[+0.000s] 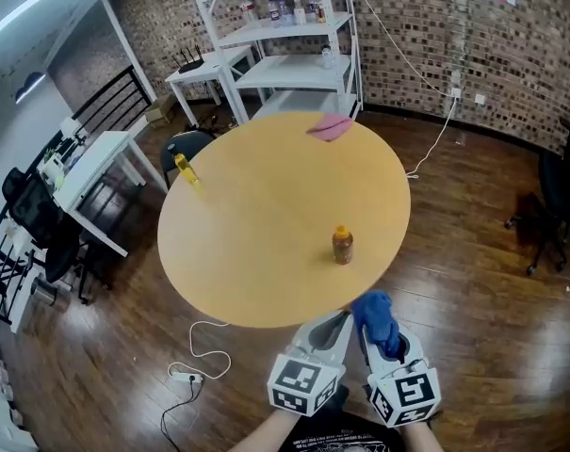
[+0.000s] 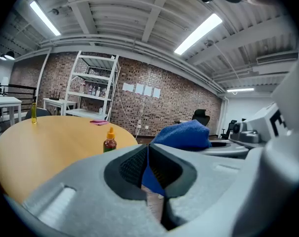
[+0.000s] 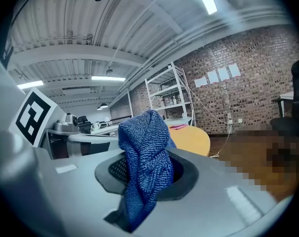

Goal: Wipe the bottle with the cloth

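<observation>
Right tongs (image 1: 377, 330) pinch the blue cloth (image 1: 375, 314). Left tongs (image 2: 148, 154) are pressed together, empty. Bottle (image 1: 342, 245) stands upright on the bench (image 1: 256, 205), straight ahead of the 2 tongs, well apart, slightly left of the cloth.

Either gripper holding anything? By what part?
The right gripper is shut on the blue cloth, pinched mid-bunch, a wad above the jaws and a tail below. The left gripper is shut, empty.
</observation>
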Demonstrator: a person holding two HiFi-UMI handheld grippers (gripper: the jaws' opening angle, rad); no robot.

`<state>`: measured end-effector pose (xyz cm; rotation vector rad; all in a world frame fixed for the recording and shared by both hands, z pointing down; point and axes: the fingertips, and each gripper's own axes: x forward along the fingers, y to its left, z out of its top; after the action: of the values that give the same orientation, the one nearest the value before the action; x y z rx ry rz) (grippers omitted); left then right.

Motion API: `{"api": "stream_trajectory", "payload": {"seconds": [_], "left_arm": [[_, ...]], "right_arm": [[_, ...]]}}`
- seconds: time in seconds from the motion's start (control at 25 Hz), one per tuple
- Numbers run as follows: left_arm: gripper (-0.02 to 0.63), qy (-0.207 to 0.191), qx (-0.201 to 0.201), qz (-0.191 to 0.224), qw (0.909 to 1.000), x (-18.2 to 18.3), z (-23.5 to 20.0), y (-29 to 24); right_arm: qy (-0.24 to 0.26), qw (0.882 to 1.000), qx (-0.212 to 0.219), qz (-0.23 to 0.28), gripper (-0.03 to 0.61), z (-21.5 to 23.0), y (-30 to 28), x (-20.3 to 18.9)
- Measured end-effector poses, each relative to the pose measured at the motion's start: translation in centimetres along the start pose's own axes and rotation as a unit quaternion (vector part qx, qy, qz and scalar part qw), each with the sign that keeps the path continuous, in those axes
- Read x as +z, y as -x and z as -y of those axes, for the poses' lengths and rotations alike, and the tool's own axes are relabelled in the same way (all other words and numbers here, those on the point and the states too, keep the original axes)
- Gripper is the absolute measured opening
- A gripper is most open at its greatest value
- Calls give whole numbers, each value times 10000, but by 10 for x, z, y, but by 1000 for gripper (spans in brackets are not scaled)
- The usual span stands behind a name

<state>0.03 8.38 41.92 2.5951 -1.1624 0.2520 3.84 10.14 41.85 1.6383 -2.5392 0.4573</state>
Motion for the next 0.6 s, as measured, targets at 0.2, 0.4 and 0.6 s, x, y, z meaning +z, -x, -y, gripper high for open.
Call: {"api": "stream_trajectory", "payload": {"seconds": [0.2,0.4,0.6], "left_arm": [[3,-89,-181,-161,9997,11,-43,-34],[5,-110,-290,-198,9993,14,-67,-56],[17,-148,-307,-228,9992,18,-91,-78]], "right_arm": [[-24,9999,-107,-37,92,9,-57,19],[-54,9996,-286,-35,92,22,-86,24],[-53,9988,-490,-47,92,40,-105,27]]}}
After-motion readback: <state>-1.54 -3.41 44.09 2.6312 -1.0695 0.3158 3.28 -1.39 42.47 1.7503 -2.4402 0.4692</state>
